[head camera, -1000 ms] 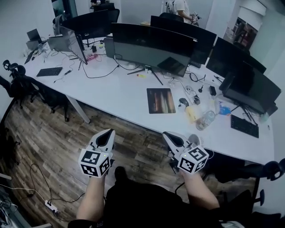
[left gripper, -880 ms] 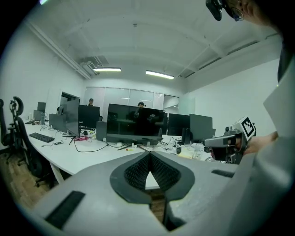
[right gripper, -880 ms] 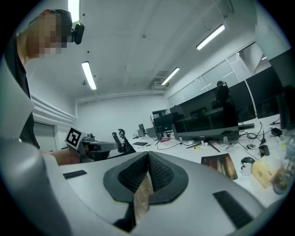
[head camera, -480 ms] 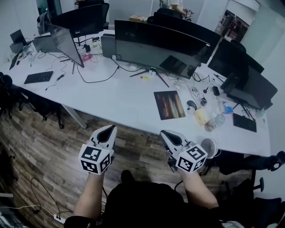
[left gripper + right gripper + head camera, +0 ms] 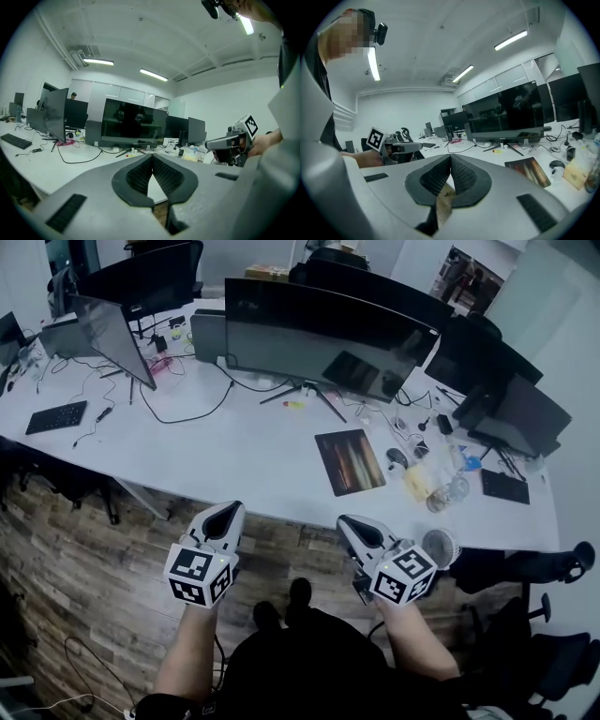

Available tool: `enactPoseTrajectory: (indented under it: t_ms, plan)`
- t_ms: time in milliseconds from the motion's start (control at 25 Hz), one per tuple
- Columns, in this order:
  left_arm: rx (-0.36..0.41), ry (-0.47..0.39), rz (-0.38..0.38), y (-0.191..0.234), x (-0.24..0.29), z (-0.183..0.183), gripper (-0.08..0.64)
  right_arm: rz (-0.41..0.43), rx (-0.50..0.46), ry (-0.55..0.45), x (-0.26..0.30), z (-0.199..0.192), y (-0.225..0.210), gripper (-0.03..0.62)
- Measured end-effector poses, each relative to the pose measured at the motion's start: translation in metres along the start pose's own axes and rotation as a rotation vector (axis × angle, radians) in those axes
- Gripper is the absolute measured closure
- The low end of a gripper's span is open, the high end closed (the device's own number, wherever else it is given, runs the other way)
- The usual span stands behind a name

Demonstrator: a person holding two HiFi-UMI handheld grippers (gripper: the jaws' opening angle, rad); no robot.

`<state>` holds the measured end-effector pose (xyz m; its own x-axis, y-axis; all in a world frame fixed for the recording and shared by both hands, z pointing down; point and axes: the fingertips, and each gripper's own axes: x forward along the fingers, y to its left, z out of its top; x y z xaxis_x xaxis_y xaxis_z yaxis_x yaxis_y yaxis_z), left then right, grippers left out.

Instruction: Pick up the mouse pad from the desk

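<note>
The mouse pad (image 5: 349, 461), a dark rectangle with reddish streaks, lies flat on the white desk (image 5: 234, 451) in front of the wide curved monitor; it also shows as the mouse pad (image 5: 529, 171) in the right gripper view. My left gripper (image 5: 228, 517) hovers over the floor just short of the desk's near edge, shut and empty. My right gripper (image 5: 349, 524) is level with it, short of the desk and nearer the pad, also shut with nothing in it. Both sets of jaw tips meet in their own views.
A large curved monitor (image 5: 323, 337) stands behind the pad. A mouse (image 5: 396, 457), a yellow item (image 5: 415, 482), a clear bottle (image 5: 441, 493) and cables lie to the pad's right. A small fan (image 5: 439, 547) sits at the desk edge. Keyboards (image 5: 56, 416) and more monitors crowd the far left.
Both grippers have moved forward toward the desk's near edge, staying shut. The desk and mouse pad now sit closer and lower in the head view.
</note>
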<state>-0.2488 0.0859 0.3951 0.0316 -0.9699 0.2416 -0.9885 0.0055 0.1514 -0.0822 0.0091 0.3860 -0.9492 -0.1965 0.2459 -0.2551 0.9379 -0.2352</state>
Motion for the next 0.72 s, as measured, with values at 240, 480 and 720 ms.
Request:
enactPoseTrajectory:
  t_ms: [240, 480, 720]
  plan:
    - [0.021, 0.030, -0.043, 0.000, 0.059, 0.004, 0.551, -0.060, 0.041, -0.009, 0.002, -0.004, -0.050, 0.588]
    - [0.081, 0.077, -0.076, -0.002, 0.132, 0.021, 0.551, -0.134, 0.077, -0.043, 0.012, 0.003, -0.129, 0.588]
    - [0.094, 0.109, -0.097, -0.009, 0.204, 0.036, 0.551, -0.129, 0.109, -0.069, 0.026, 0.018, -0.193, 0.588]
